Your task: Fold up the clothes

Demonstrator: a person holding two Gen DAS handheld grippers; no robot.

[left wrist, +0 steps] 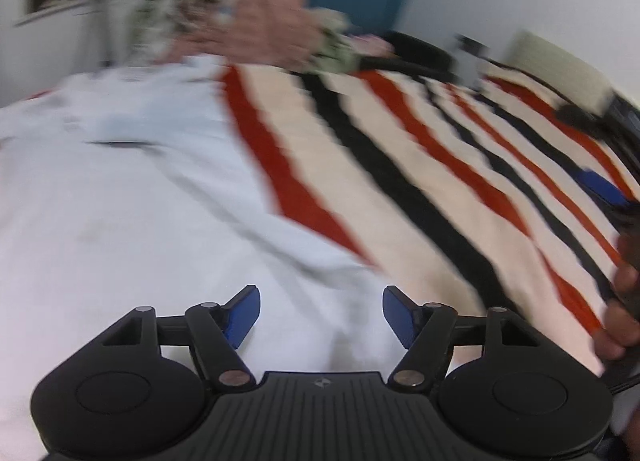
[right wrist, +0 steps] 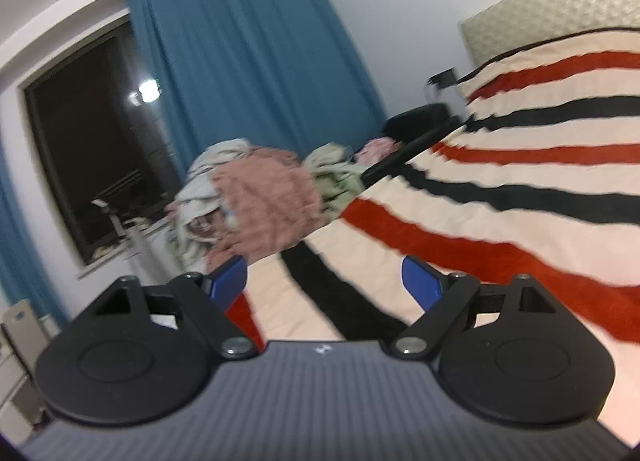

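A white garment (left wrist: 132,197) lies spread on the striped bed cover (left wrist: 400,149), filling the left half of the left wrist view. My left gripper (left wrist: 321,315) is open and empty just above its near part. A pile of crumpled clothes (left wrist: 248,17), pink and pale green, sits at the far end of the bed; it also shows in the right wrist view (right wrist: 260,197). My right gripper (right wrist: 324,285) is open and empty above the striped cover (right wrist: 520,189), pointing toward the pile. The right gripper shows blurred at the right edge of the left wrist view (left wrist: 600,189). Both views are motion-blurred.
A blue curtain (right wrist: 248,61) and a dark window (right wrist: 88,157) stand behind the pile. A black object (right wrist: 416,125) lies at the bed's far edge. A cream padded headboard (right wrist: 560,5) is at the right. White furniture (right wrist: 16,341) stands at the lower left.
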